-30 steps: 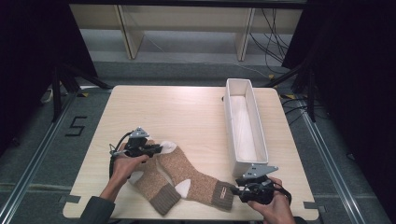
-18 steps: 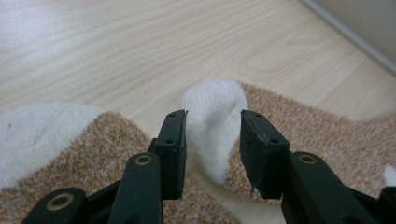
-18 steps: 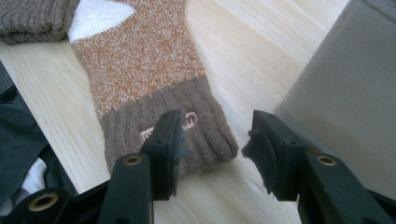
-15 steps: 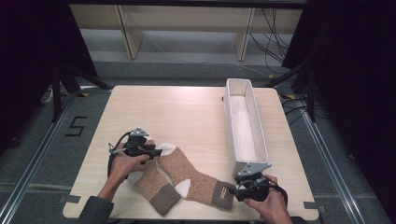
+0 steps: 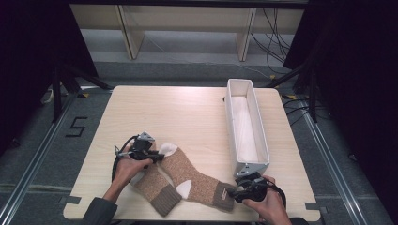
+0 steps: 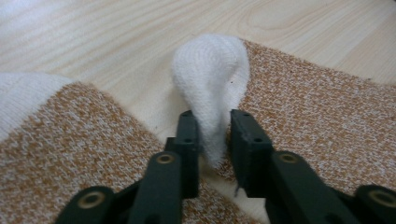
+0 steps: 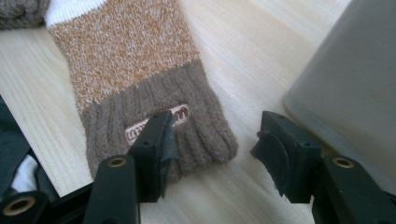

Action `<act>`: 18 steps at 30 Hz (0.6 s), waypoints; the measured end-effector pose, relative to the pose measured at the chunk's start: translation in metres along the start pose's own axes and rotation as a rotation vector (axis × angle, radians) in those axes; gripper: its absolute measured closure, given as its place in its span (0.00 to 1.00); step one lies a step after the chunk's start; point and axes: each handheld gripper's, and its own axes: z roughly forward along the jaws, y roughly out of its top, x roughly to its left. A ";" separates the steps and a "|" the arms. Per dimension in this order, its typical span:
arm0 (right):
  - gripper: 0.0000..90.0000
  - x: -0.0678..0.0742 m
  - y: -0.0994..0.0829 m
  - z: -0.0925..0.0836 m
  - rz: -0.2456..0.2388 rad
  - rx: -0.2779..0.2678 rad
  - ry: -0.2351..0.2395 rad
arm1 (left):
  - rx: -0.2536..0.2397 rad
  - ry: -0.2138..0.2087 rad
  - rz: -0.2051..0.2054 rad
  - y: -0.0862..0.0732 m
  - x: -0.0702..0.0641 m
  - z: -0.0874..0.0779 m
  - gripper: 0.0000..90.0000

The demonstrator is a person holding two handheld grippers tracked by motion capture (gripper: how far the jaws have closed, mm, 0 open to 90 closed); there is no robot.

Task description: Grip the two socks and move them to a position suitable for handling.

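1. Both hands stay almost where they were a second ago, so the change is in the jaws: the left gripper (image 6: 209,128) has just been closing and now pinches the white toe (image 6: 212,79) of the upper sock (image 5: 197,177), while the right gripper (image 7: 212,147) has just been opening
2. Its jaws stand spread over the brown cuff (image 7: 163,126) of that sock, one pad on the label, the other over bare table (image 5: 187,112)
3. Judging by this, the toe is secured and the cuff grip must be retaken
4. Beneath lies a second sock (image 5: 157,194), partly covered; the long white tray (image 5: 261,140) stands just beside the right gripper (image 5: 244,193)
5. Whether the toe is lifted is hard to tell
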 end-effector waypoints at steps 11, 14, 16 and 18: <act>0.77 -0.006 -0.002 0.008 -0.015 0.007 0.105 | -0.018 0.013 0.057 0.003 -0.003 -0.001 0.90; 0.82 -0.003 -0.002 0.006 -0.020 0.007 0.088 | -0.022 0.013 0.059 0.004 -0.003 -0.001 0.90; 0.84 -0.001 -0.002 0.005 -0.057 -0.005 0.071 | -0.027 0.020 0.070 0.005 -0.004 -0.002 0.91; 0.85 0.001 -0.001 0.004 -0.064 -0.009 0.064 | -0.034 0.019 0.076 0.006 -0.005 -0.003 0.91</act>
